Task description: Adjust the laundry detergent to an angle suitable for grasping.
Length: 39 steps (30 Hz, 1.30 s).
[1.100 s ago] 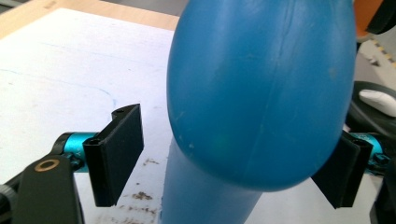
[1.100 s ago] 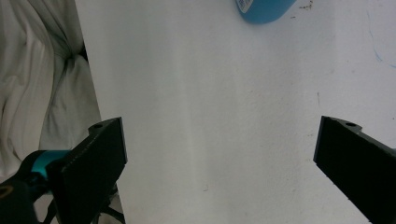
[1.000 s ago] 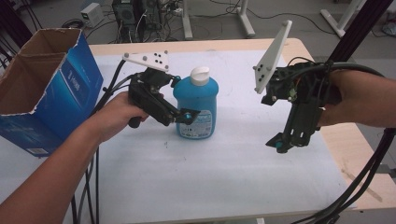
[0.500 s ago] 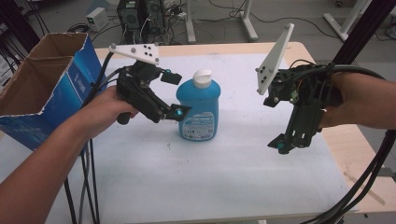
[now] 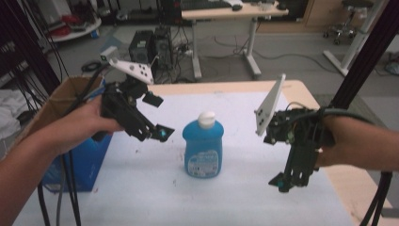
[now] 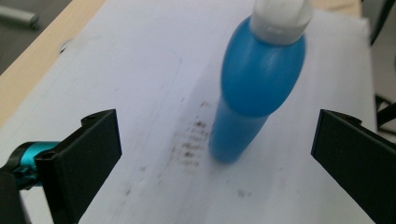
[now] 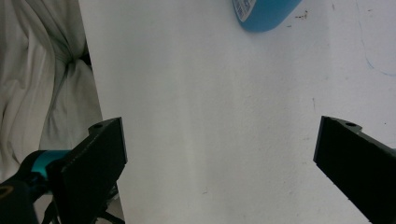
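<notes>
A blue bottle point(image 5: 203, 148) with a white cap stands upright in the middle of the white table cover point(image 5: 141, 197). My left gripper point(image 5: 159, 117) hangs in the air up and to the left of it, apart from it. Its jaws have just been opening and stand open with nothing between them. In the left gripper view the bottle point(image 6: 259, 79) stands beyond the left gripper point(image 6: 217, 119). My right gripper point(image 5: 287, 181) points down at the cover to the right of the bottle. Its open jaws hold nothing, and the right gripper point(image 7: 219, 130) has the bottle's base point(image 7: 264, 11) at the top edge.
An open cardboard box point(image 5: 70, 94) with a blue side stands at the table's left edge, under my left forearm. Bare wood point(image 5: 306, 94) borders the cover at the back and right. White cloth point(image 7: 42, 70) lies past the cover's edge. Desks and computers stand on the floor behind.
My left gripper has risen and drawn back to the left, away from the bottle it was beside. The bottle stays standing. My right gripper has kept still.
</notes>
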Available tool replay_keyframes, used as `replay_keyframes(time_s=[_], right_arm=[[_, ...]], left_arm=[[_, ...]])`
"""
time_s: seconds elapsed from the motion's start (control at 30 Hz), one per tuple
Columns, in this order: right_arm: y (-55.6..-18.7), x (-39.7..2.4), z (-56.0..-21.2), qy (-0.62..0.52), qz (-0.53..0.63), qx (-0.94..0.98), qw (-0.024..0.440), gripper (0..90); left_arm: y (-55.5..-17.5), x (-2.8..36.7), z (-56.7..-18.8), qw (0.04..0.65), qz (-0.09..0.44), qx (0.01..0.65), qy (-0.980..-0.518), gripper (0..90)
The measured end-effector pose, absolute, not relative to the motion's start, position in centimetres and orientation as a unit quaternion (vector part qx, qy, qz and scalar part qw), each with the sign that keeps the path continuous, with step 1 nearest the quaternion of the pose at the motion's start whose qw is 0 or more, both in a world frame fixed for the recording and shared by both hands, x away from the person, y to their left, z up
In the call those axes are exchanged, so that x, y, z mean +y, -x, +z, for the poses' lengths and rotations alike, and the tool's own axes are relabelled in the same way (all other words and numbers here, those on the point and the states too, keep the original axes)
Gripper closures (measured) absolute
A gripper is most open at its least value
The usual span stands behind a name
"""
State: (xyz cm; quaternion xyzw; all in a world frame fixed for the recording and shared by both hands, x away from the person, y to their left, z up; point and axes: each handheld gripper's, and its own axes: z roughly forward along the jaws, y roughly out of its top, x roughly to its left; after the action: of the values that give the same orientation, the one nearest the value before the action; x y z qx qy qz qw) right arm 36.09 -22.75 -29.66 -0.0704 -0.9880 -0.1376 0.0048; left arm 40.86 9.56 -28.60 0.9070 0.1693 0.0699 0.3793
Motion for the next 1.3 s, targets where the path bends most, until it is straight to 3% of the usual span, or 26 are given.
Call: replay_keyframes(time_s=[0.57,0.97,1.3], right_arm=[[-36.0,-22.7,-28.8,0.069,-0.142,-0.987,-0.001,2.0],[-36.8,-23.0,-28.0,0.074,-0.145,-0.987,-0.003,2.0],[-37.8,-22.5,-26.8,0.077,-0.135,-0.988,-0.009,2.0]], left_arm=[[-42.9,10.6,-25.4,0.251,0.047,0.168,-0.952,1.7],[-39.2,9.4,-24.6,0.19,0.006,0.132,-0.973,1.6],[-36.2,8.5,-24.5,0.178,-0.012,0.117,-0.977,1.7]])
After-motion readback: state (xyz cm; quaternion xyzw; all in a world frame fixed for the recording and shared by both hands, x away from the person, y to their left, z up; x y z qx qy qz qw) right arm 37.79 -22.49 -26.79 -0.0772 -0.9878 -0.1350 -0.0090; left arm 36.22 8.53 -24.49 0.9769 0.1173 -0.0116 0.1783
